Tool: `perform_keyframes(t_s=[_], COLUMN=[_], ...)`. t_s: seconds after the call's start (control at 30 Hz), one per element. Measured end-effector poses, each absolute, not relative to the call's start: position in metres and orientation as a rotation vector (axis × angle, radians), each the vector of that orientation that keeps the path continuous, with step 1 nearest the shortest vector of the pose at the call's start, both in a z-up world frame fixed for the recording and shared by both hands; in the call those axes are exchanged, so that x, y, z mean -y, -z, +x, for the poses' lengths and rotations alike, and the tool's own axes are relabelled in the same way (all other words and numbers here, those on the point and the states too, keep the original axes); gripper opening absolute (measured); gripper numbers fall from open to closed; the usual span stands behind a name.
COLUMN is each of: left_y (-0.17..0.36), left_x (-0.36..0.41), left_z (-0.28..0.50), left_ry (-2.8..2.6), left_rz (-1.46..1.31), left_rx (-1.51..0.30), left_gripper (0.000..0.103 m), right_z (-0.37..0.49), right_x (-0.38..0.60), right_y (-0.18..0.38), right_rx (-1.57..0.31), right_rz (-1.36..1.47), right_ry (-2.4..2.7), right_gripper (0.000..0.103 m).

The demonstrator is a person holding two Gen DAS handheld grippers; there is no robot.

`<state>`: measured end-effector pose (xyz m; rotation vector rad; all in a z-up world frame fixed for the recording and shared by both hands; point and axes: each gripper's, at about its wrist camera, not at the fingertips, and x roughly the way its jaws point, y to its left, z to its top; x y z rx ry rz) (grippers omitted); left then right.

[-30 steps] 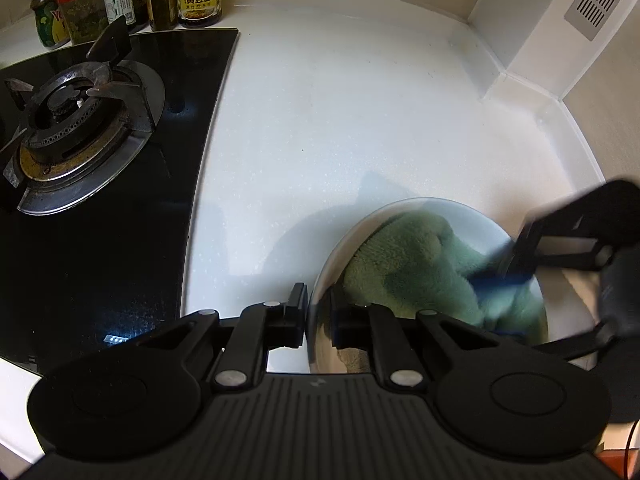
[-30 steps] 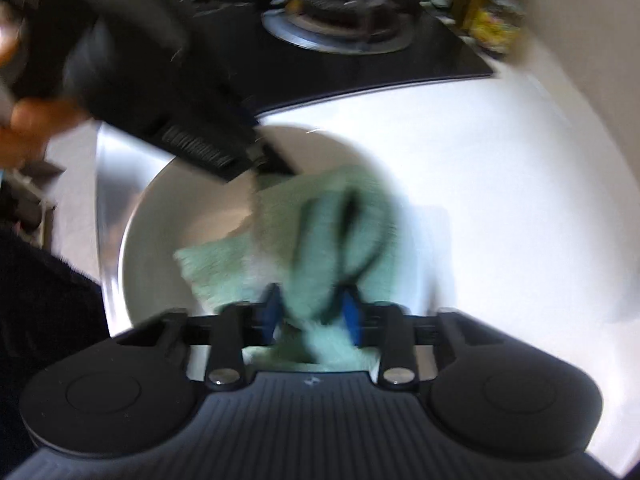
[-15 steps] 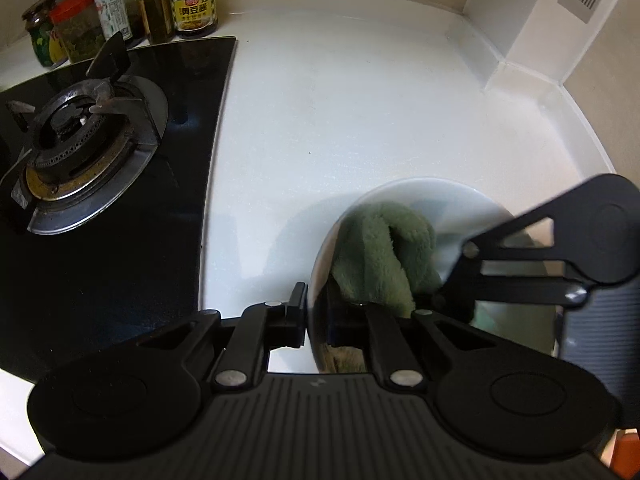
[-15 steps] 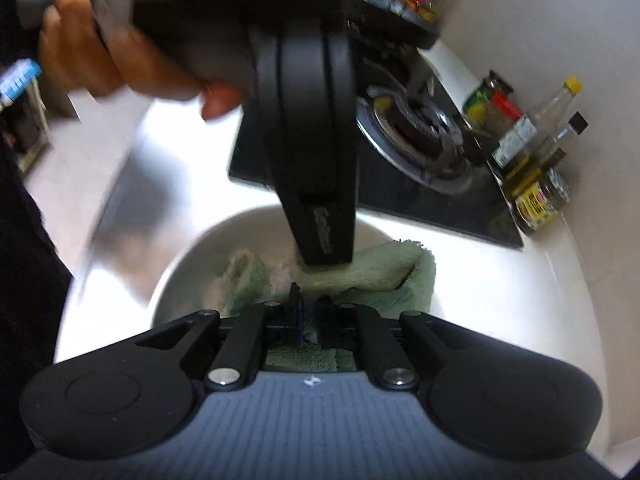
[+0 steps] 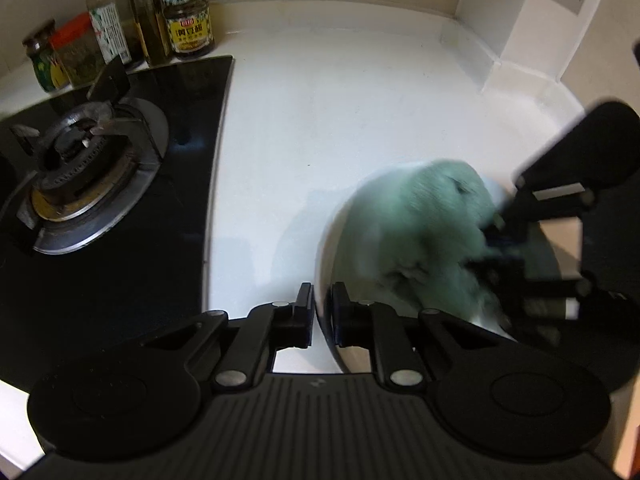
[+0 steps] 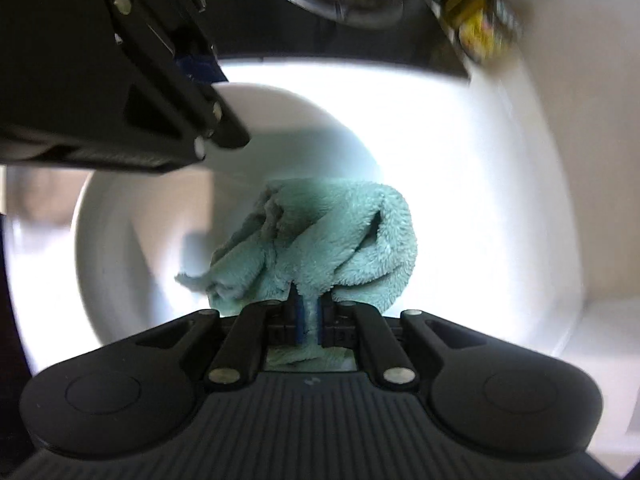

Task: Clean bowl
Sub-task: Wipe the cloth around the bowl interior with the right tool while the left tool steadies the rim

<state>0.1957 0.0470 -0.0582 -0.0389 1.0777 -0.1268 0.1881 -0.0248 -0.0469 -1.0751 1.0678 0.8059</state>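
Note:
A white bowl [image 5: 326, 240] stands on the white counter, lower right in the left wrist view. My left gripper [image 5: 322, 312] is shut on the bowl's near rim. A green fluffy cloth [image 5: 424, 220], blurred by motion, fills the bowl. My right gripper [image 5: 492, 240] comes in from the right, shut on the cloth. In the right wrist view the right gripper [image 6: 308, 314] pinches the green cloth [image 6: 332, 240] inside the bowl [image 6: 120, 248]. The left gripper [image 6: 216, 76] clamps the rim at the upper left.
A black glass hob [image 5: 120, 220] with a gas burner [image 5: 76, 172] lies left of the bowl. Several jars and bottles [image 5: 188, 24] stand at the back wall. A white boxed corner [image 5: 520, 32] rises at the back right.
My right gripper has swept the cloth around inside the bowl, from the near left side toward the far right. My left gripper has kept its hold on the rim.

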Motion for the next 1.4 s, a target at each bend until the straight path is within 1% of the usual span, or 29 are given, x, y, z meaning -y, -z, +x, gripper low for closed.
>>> perform_keyframes(t_s=[0.07,0.13,0.23,0.3,0.4,0.47,0.53,0.67,0.73,0.8,0.9,0.97,1.1,1.2,1.3,1.4], left_y=[0.059,0.059,0.060,0.060,0.058,0.051,0.041,0.035,0.042,0.048,0.046,0.046,0.046,0.050,0.056,0.057], left_x=[-0.042,-0.040,-0.044,-0.048,-0.060,-0.068,-0.076,-0.072,-0.069,-0.066,-0.055,-0.052,-0.052,-0.049,-0.055,-0.060], left_z=[0.196,0.198,0.205,0.210,0.216,0.215,0.211,0.185,0.170,0.153,0.141,0.138,0.135,0.135,0.134,0.135], left_ry=[0.123,0.126,0.144,0.160,0.181,0.176,0.167,0.118,0.098,0.086,0.083,0.097,0.131,0.114,0.121,0.131], left_rz=[-0.022,-0.029,-0.084,-0.126,-0.211,-0.252,-0.287,-0.256,-0.266,-0.296,-0.221,-0.186,-0.165,-0.104,-0.119,-0.135], left_rx=[-1.062,-1.058,-1.072,-1.098,-1.151,-1.168,-1.180,-1.218,-1.244,-1.228,-1.191,-1.168,-1.145,-1.156,-1.165,-1.171], left_gripper=[0.019,0.022,0.023,0.023,0.019,0.016,0.015,0.015,0.016,0.018,0.020,0.021,0.021,0.020,0.021,0.021], right_z=[0.190,0.193,0.189,0.187,0.192,0.192,0.189,0.190,0.187,0.180,0.171,0.180,0.191,0.191,0.189,0.195], right_x=[0.032,0.038,0.046,0.055,0.079,0.094,0.104,0.106,0.100,0.092,0.085,0.070,0.033,0.009,0.005,0.010], right_y=[0.039,0.033,0.027,0.023,0.011,0.001,-0.005,0.000,0.000,-0.007,-0.010,-0.008,-0.004,0.008,0.015,0.022], right_rx=[-1.171,-1.257,-1.297,-1.281,-1.210,-1.109,-1.028,-1.012,-0.979,-0.923,-0.878,-0.891,-0.922,-0.933,-0.906,-0.918], right_rz=[-1.001,-0.899,-0.746,-0.573,-0.293,-0.224,-0.221,-0.240,-0.360,-0.501,-0.666,-0.734,-0.775,-0.836,-0.809,-0.709], right_ry=[-0.850,-0.914,-1.000,-1.039,-1.033,-0.955,-0.883,-0.895,-0.953,-1.022,-1.166,-1.285,-1.467,-1.484,-1.374,-1.189], right_gripper=[0.004,0.005,0.005,0.005,0.005,0.005,0.005,0.005,0.004,0.005,0.004,0.004,0.005,0.002,0.001,0.000])
